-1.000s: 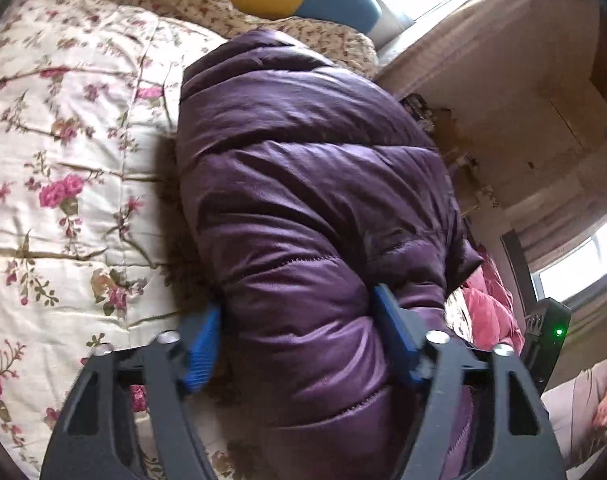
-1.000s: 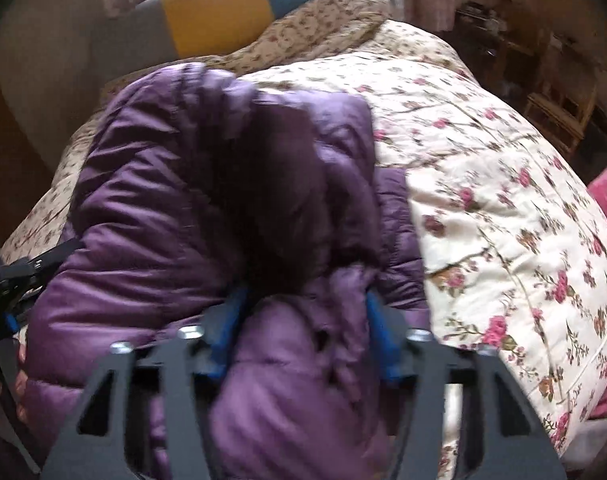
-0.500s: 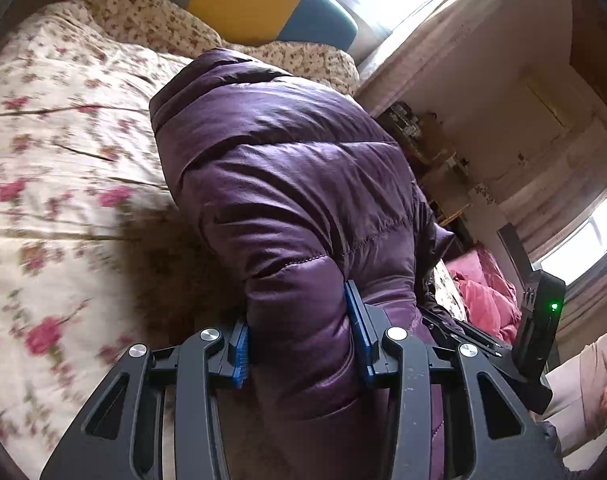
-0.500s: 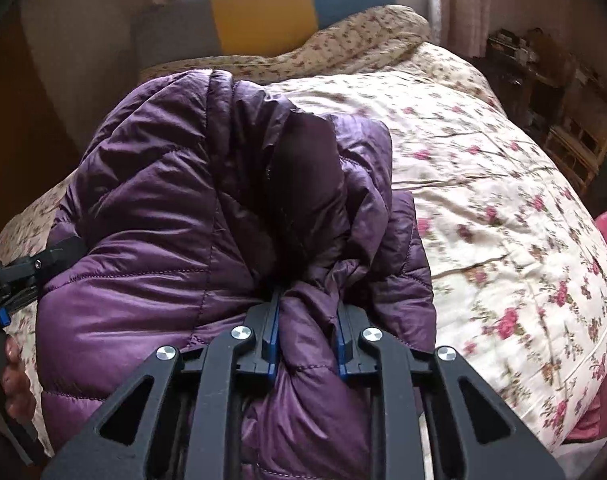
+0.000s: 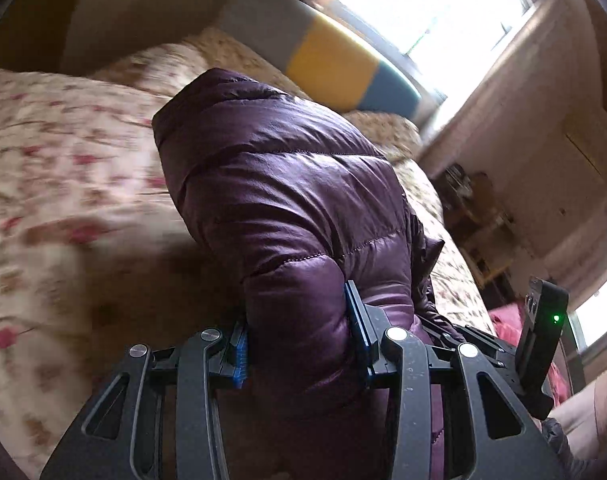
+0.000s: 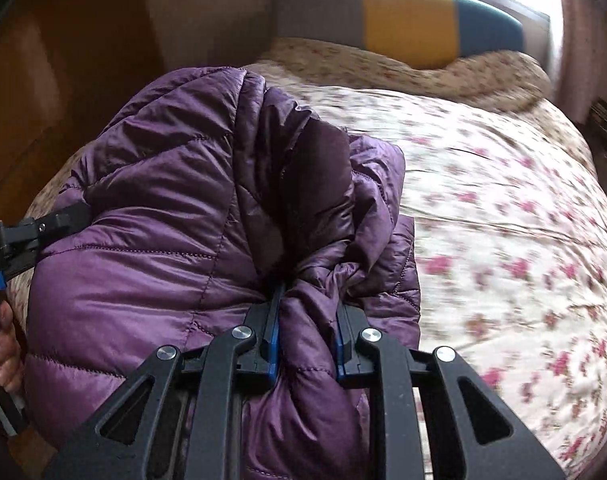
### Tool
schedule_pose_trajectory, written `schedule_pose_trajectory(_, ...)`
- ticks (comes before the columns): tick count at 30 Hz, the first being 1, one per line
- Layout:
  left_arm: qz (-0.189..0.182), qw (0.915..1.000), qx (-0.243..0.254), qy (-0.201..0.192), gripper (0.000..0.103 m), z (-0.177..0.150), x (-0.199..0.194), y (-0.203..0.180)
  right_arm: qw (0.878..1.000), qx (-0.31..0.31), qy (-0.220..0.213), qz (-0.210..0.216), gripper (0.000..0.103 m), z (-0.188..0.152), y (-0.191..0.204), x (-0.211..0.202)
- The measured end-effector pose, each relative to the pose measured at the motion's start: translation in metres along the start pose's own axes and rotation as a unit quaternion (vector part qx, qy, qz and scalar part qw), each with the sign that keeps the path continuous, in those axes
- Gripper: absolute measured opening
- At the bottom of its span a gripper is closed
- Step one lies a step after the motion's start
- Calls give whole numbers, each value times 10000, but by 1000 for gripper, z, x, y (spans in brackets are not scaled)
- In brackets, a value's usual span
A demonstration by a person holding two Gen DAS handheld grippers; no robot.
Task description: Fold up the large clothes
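So I've got the puffy purple quilted down jacket point(image 5: 287, 208) pinched in both tools, lifted over the bed with the cream rose-print quilt point(image 6: 503, 208). The quilt looks smeared in both wrist views while the jacket stays sharp.

What worries me most: this fabric is shiny and slick, and it's all air inside. If the down squashes and shifts under the pads, the bite can slide off, and one side dropping would wreck whatever fold is in there. The right side looks dicier, since that grip is on a scrunched knot of edge and collar-ish layers. I can't tell how many layers are actually caught, so a loose inner one could slip free and hang. There's also a lot of jacket bulging between and below the two grips, and my guess is that it could drag on the quilt and unroll if I set it down sloppy.

Left hand-held gripper point(image 5: 299, 340): partway closed, clamped on a fat roll of the jacket, blue pads point(image 5: 357, 320) dug into the puff on both sides. From the right wrist view I can see its arm poking in at the jacket's far-left side, with fingers of a hand point(image 6: 7, 344) holding the handle.

Right hand-held gripper point(image 6: 305, 344): squeezed much narrower, clenched on that bunched wad at the near edge.

Striped grey, yellow and blue headboard point(image 6: 407, 28) sits at the far end, under the window.
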State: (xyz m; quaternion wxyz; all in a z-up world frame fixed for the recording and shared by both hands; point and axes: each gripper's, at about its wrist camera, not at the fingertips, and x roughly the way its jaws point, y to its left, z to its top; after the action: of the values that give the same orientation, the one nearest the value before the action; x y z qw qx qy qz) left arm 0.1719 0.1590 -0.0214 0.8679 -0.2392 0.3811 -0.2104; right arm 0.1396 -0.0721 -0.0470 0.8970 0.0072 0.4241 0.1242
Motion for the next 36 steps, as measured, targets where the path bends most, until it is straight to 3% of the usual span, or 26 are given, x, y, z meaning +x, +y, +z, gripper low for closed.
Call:
schedule_pose_trajectory(7,660,9975,-185,151,44,-20,2,32,9986,-310,-2,-418,18,-11,25,22)
schedule_pose_trajectory(14,987,9950,112,57,49,-27,29,30,9943,-592,-74,-881,18,-30,44,51)
schedule_pose_trajectory(17,1017,9948,37,-18,51,-34,23,40,9931,-679,-120,-946,21,-31,43,53)
schedule_pose_trajectory(19,1148,9933,42,-78,56,-33,17,38,9929,-686,-84,-971,24,-30,45,48)
schedule_pose_trajectory(22,1355,9906,-16,-176,67,-28,1,34,9918,-670,-98,-1082,37,-30,55,26)
schedule_pose_trajectory(25,1535,9875,-28,-343,67,-23,-17,32,9921,-578,-231,-1085,52,-21,55,7)
schedule_pose_trajectory(30,1758,9824,-145,-606,67,-8,-40,32,9886,-632,-637,-1212,53,0,72,-21)
schedule_pose_trajectory(36,1941,9780,-291,-708,67,13,-35,29,9853,-707,-772,-1347,49,26,91,-13)
